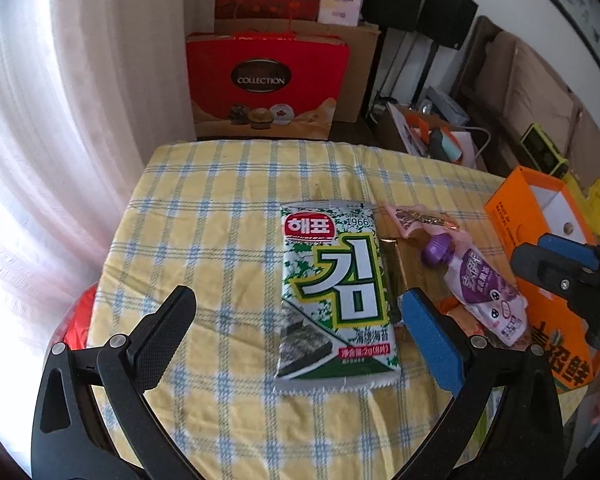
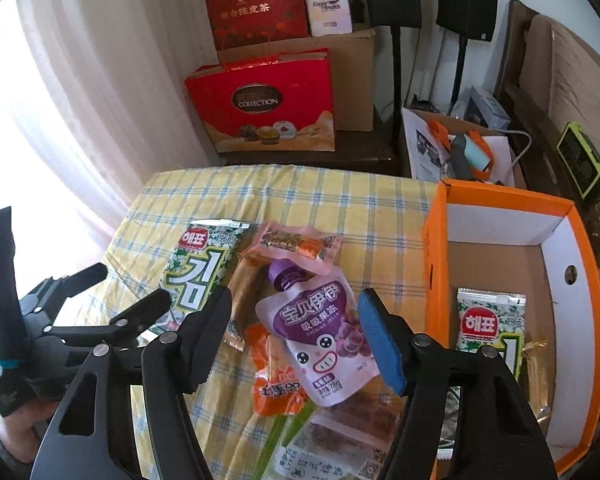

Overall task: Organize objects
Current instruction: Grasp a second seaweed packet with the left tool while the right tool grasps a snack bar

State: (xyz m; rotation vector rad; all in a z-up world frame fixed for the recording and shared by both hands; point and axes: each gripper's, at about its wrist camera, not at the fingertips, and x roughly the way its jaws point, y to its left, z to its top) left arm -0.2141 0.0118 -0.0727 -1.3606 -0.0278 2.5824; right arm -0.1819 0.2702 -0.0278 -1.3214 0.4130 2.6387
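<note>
Squarely ahead of each gripper, one packet apiece

Left wrist view: left gripper (image 1: 296,322) spread wide and holding nothing, its black finger (image 1: 166,330) out over bare yellow-and-blue checked tablecloth (image 1: 204,208), its blue-padded finger (image 1: 430,338) just beside the right edge of the green-and-white foil seaweed packet (image 1: 334,300). Packet flat on the cloth, long axis running away from the camera, roughly in line with the fingers, so lying lengthwise in the gap, nearer the blue pad than the black one. Off to the right, the purple-capped white jelly pouch (image 1: 486,284), then the orange cardboard box (image 1: 540,248) with the right gripper in front of it.

Right wrist view: right gripper (image 2: 294,338) about half open, pads either side of the jelly pouch (image 2: 320,340) but not visibly pressing on it; nothing held. Pouch flat, cap pointing away, long axis tilted slightly leftward at the far end, body sitting between black finger (image 2: 204,336) and blue pad (image 2: 382,340). Orange box (image 2: 500,216) directly to the right of that hand, open-topped, another seaweed packet already inside. Seaweed packet (image 2: 198,268) on the cloth lies to the left, under the left gripper (image 2: 136,292).

Judged nearer: left hand for seaweed, right hand for pouch and box.
</note>
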